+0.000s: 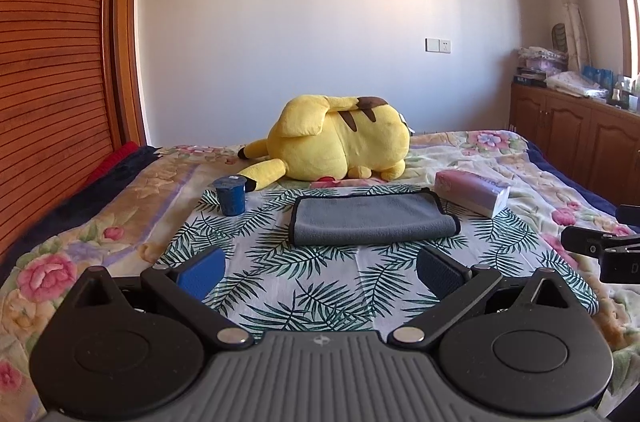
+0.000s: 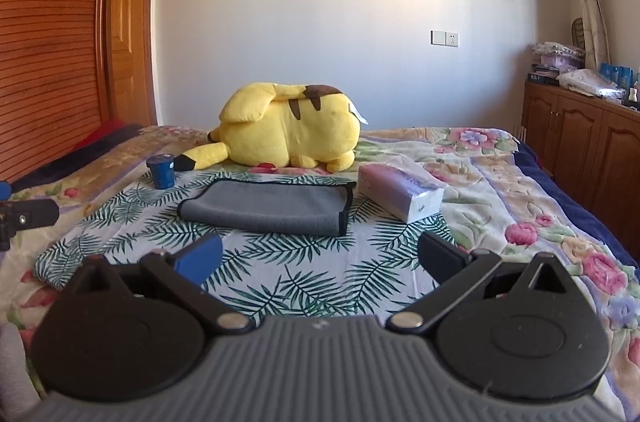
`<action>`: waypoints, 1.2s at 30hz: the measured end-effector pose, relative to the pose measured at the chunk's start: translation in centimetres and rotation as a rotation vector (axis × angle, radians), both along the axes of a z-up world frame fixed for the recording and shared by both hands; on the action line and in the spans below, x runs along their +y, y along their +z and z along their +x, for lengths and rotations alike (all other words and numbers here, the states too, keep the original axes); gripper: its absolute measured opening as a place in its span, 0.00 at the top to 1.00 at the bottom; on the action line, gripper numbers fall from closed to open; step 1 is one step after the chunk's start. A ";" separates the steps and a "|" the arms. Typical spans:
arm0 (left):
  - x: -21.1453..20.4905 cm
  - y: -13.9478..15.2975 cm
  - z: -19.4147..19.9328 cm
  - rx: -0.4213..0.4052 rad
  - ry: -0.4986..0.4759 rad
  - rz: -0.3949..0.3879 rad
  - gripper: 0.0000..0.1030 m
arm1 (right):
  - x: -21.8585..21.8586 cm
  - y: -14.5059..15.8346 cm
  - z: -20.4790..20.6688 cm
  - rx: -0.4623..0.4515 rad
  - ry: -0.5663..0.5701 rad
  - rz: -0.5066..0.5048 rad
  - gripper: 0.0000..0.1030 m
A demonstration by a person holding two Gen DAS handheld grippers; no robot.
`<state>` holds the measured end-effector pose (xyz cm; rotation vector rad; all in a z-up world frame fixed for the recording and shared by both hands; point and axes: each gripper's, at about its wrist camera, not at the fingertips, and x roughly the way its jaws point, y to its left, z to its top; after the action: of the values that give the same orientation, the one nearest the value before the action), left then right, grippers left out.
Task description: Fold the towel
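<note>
A grey towel (image 1: 370, 218) with a dark trim lies folded on a leaf-print cloth (image 1: 280, 286) on the bed; it also shows in the right wrist view (image 2: 268, 207). My left gripper (image 1: 320, 272) is open and empty, held back from the towel's near edge. My right gripper (image 2: 318, 258) is open and empty, also short of the towel's near edge. Part of the right gripper shows at the right edge of the left wrist view (image 1: 600, 248).
A yellow plush toy (image 1: 340, 148) lies behind the towel. A blue cup (image 1: 230, 196) stands left of it and a tissue pack (image 1: 474, 196) lies to its right. A wooden wardrobe (image 1: 48, 82) is on the left, cabinets (image 1: 576, 134) on the right.
</note>
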<state>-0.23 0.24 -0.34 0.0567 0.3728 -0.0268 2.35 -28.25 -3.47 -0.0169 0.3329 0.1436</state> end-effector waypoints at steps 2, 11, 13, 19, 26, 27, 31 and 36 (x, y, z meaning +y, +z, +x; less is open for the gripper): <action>0.0 0.1 -0.1 -0.005 0.002 0.002 0.16 | 0.0 0.0 0.0 -0.005 0.002 -0.002 0.00; 0.0 0.3 -0.3 -0.030 0.017 0.019 0.16 | 0.0 0.3 -0.5 -0.042 0.000 0.002 0.00; 0.0 0.3 -0.5 -0.038 0.019 0.025 0.16 | 0.0 0.4 -0.6 -0.051 -0.003 0.006 0.00; 0.0 0.2 -0.7 -0.039 0.020 0.030 0.16 | -0.3 0.4 -0.7 -0.064 -0.010 0.017 0.00; 0.0 0.2 -0.7 -0.039 0.019 0.039 0.16 | -0.3 0.4 -0.6 -0.064 -0.012 0.017 0.00; -0.1 0.2 -0.7 -0.039 0.019 0.040 0.16 | -0.4 0.5 -0.6 -0.064 -0.012 0.018 0.00; -0.1 0.2 -0.7 -0.039 0.019 0.041 0.16 | -0.4 0.5 -0.6 -0.064 -0.012 0.017 0.00; -0.1 0.2 -0.7 -0.039 0.019 0.041 0.16 | -0.4 0.5 -0.6 -0.064 -0.012 0.018 0.00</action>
<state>-0.93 0.16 -0.14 0.0939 0.3349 0.0004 1.70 -28.66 -3.01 -0.0021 0.2680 0.1337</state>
